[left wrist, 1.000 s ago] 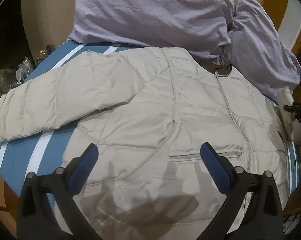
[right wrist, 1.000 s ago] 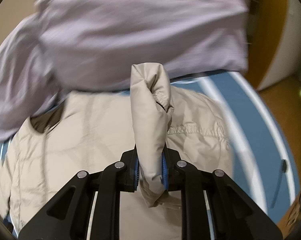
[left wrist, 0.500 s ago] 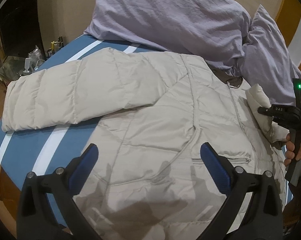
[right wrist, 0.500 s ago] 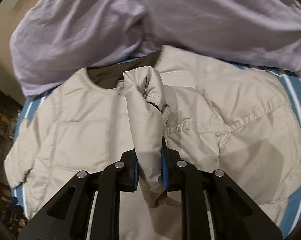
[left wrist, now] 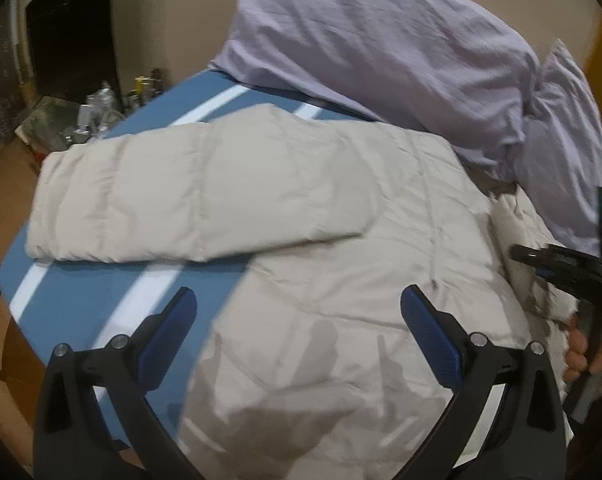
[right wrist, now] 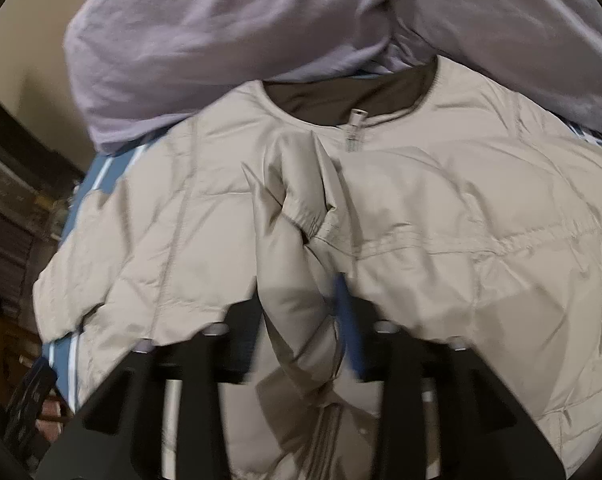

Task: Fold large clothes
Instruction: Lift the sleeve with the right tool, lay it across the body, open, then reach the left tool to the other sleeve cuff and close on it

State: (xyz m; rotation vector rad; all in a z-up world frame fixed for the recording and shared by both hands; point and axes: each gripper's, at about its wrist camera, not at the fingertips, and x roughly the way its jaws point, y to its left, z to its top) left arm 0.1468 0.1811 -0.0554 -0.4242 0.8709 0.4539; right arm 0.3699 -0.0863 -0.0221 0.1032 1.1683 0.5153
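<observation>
A beige puffer jacket (left wrist: 321,240) lies front up on the blue striped bed (left wrist: 81,292), zipped to the collar (right wrist: 353,136). One sleeve (left wrist: 161,200) is stretched out to the left. My left gripper (left wrist: 297,312) hangs open above the jacket's lower body, holding nothing. The other sleeve (right wrist: 293,240) is folded over the chest, its cuff pointing toward the collar. My right gripper (right wrist: 297,312) is around that sleeve and its jaws are opening. The blue pad (right wrist: 345,312) on the right has come off the fabric. The left wrist view shows this gripper (left wrist: 541,264) at the right edge.
Lavender pillows (left wrist: 381,40) (right wrist: 221,32) are piled against the wall just beyond the collar. Small clutter (left wrist: 93,112) sits beside the bed at the far left. A hand (left wrist: 581,352) grips the right tool's handle. The bed's edge runs along the lower left.
The right gripper carried the sleeve from the jacket's side over the chest, then its jaws parted from a tight grip. The left gripper drifted sideways, staying open.
</observation>
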